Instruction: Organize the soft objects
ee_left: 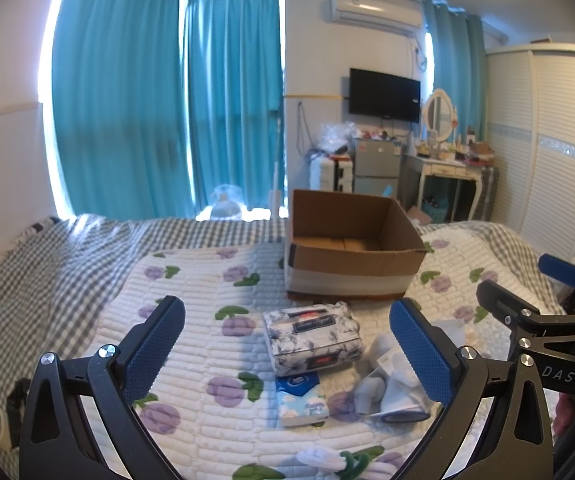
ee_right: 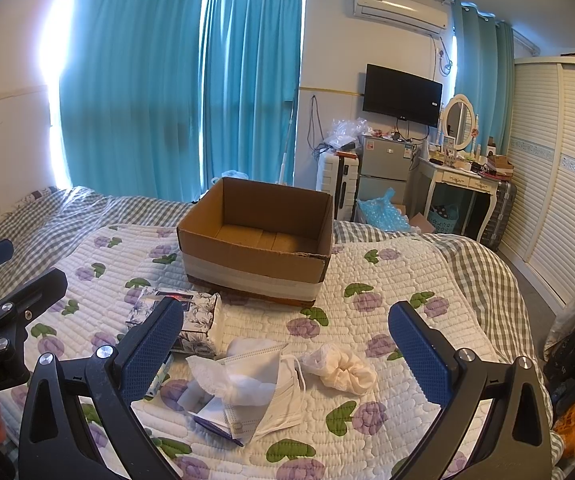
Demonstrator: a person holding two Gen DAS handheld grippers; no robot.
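Both grippers hover above the bed, nothing picked up yet. Left gripper: fingers wide apart, empty. Right gripper: fingers wide apart, empty as well.

Cardboard box sits open on the quilt at the far side; as far as I can see into it, it holds nothing. I judge it to be the collecting bin.

Soft items lie loose on the near side of the box. Flower-print tissue pack is just in front of the box, toward the left. A smaller blue-and-white tissue pack lies just near of it. To the right: a face mask heaped with some white wrapping, and a cream scrunchie just right of that, apart from the mask.

Step in hand, as I read it: the start, choosing a first item. From the left wrist view the flower-print pack sits between my left fingers' line of sight, so it looks the natural first pick.

Next move calls for lowering the left gripper over that pack, closing across its short sides, lifting, then carrying it far-side over the box rim.
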